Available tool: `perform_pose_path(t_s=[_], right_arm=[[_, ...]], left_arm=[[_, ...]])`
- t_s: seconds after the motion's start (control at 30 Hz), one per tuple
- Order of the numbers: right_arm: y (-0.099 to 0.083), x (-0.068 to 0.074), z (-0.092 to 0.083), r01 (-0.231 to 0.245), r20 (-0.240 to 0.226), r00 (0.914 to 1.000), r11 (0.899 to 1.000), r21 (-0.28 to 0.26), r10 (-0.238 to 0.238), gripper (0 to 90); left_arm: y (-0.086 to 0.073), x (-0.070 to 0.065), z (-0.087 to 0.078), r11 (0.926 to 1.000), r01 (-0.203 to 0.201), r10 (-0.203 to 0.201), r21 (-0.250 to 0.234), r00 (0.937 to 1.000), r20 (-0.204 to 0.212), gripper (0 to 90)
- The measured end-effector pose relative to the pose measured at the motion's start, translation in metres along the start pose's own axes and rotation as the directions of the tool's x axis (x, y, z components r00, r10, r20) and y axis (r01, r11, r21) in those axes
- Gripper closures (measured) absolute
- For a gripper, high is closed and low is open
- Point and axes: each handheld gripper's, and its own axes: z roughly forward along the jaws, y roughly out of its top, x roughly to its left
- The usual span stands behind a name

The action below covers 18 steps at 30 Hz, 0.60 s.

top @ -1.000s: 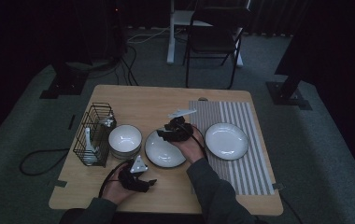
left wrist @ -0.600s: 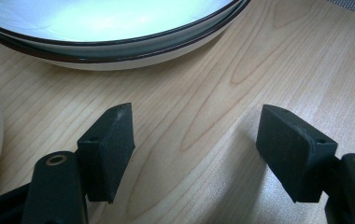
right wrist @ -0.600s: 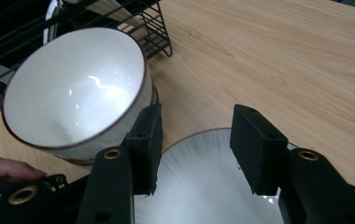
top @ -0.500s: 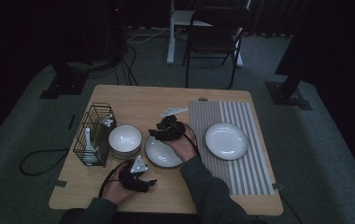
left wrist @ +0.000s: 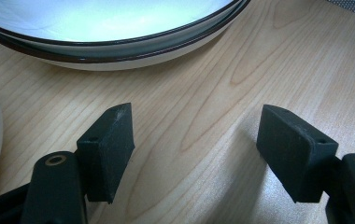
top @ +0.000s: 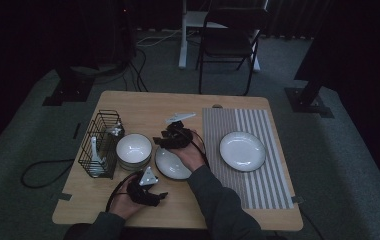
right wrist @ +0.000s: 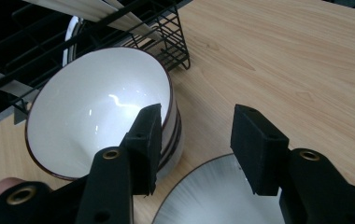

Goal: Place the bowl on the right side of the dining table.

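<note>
Right gripper view: my right gripper (right wrist: 194, 144) unclenched, empty, above the stacked bowls (right wrist: 96, 112) and plate (right wrist: 222, 196); left gripper (left wrist: 194, 149) likewise.

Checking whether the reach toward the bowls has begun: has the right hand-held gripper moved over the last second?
Yes. The right hand-held gripper moved left, away from the striped mat, toward the bowl stack.
</note>
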Motion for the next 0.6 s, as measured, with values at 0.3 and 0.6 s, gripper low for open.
perform_pose_path(t_s=[0.3, 0.6], right_arm=[[0.006, 0.001, 0.007, -0.017, -0.031, 0.9994, 1.0, 0.0, 0.017, 53.0], [0.01, 0.002, 0.022, -0.026, -0.051, 0.9983, 0.999, 0.025, 0.028, 54.3]], left_arm=[[0.0, 0.0, 0.0, 1.0, -0.001, 0.001, 0.0, 1.0, 0.0, 27.7], [0.0, 0.0, 0.0, 1.0, -0.003, 0.003, 0.0, 1.0, 0.0, 27.7]])
